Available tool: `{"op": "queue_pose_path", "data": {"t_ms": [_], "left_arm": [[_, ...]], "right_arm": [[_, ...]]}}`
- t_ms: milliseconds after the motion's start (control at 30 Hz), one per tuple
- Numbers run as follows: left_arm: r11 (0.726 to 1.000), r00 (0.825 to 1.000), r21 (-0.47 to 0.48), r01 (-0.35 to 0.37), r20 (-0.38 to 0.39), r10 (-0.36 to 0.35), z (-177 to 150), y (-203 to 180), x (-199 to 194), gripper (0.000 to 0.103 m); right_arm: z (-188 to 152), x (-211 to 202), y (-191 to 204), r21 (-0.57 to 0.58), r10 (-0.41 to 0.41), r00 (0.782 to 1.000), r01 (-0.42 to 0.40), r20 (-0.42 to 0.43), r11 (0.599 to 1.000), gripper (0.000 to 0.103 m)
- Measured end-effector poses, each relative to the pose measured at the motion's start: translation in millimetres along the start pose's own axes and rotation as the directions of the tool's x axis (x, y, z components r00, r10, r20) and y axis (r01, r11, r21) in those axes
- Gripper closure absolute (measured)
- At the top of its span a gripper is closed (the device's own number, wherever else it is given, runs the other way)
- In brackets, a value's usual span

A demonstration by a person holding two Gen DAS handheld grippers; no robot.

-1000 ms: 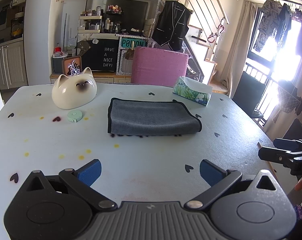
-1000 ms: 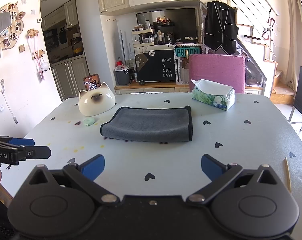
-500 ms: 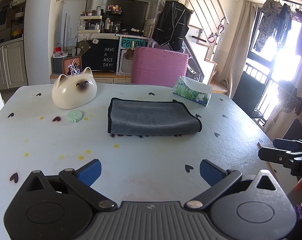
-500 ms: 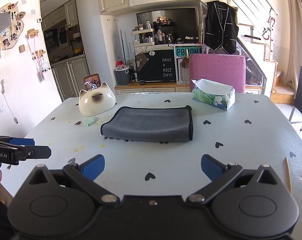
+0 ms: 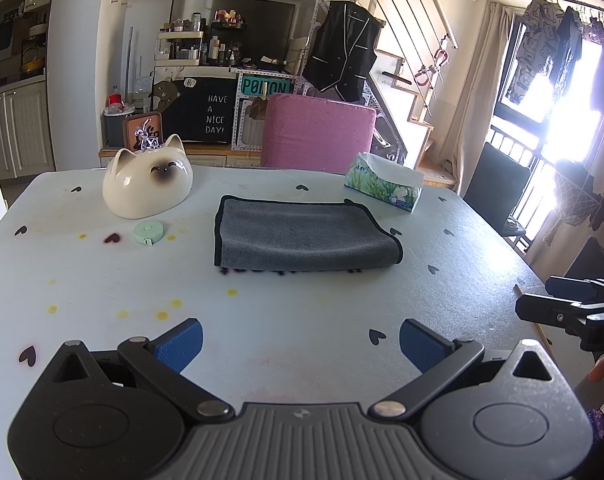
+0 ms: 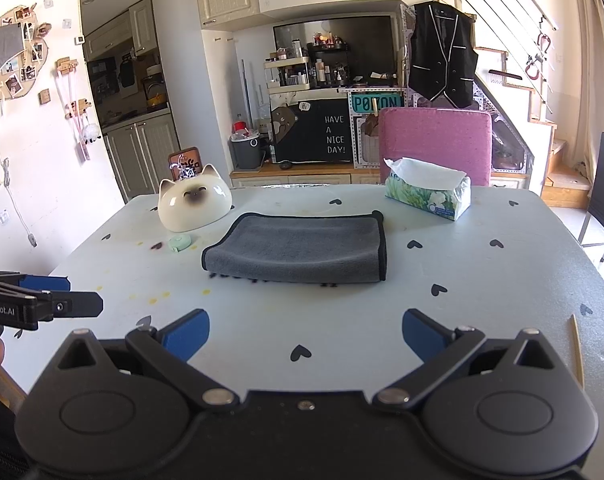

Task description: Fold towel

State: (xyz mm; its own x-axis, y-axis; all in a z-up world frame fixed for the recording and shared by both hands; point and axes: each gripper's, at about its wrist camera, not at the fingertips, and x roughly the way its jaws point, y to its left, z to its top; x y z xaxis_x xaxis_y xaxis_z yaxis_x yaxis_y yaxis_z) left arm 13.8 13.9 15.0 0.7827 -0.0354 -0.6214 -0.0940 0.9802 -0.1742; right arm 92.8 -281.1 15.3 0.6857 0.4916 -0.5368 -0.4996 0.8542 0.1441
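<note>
**Folded towel on bench, both hand-held grippers released**

- Towel [image 5: 302, 236]: grey, dark-edged, folded into a flat rectangle, lying on the middle of the bench [image 5: 302, 312]; rounded fold edge toward the cameras. Nothing touches it.
- Left hand-held gripper [image 5: 300, 340]: blue-padded fingers spread wide, nothing between them, held over the near part of the bench, well apart from the towel. In the right wrist view it shows at the left edge [image 6: 61, 300].
- Right hand-held gripper [image 6: 306, 334]: fingers likewise spread wide and empty, over the near edge of the bench, facing the towel. In the left wrist view it appears at the right border [image 5: 570, 308].
- Cat-shaped ceramic dome [image 5: 147, 188]: cream, on the far left of the bench, left of the towel.
- Round mint tape measure [image 5: 149, 233]: just in front of the dome.
- Tissue box [image 5: 384, 188]: green-patterned, far right of the towel.
- Wooden stick [image 6: 576, 350]: thin, along the bench's right edge.
- Pink chair back [image 5: 318, 136]: behind the bench.
</note>
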Motion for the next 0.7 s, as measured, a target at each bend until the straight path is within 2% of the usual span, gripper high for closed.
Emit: {"op": "queue_pose_path", "data": {"t_ms": [700], "left_arm": [[1.0,1.0,0.001,0.0,-0.001,0.0,-0.3,-1.2,0.6,0.0]], "right_arm": [[-1.7,0.2,2.1,-0.001,0.002,1.0,-0.002,-0.003,1.0,0.0]]}}
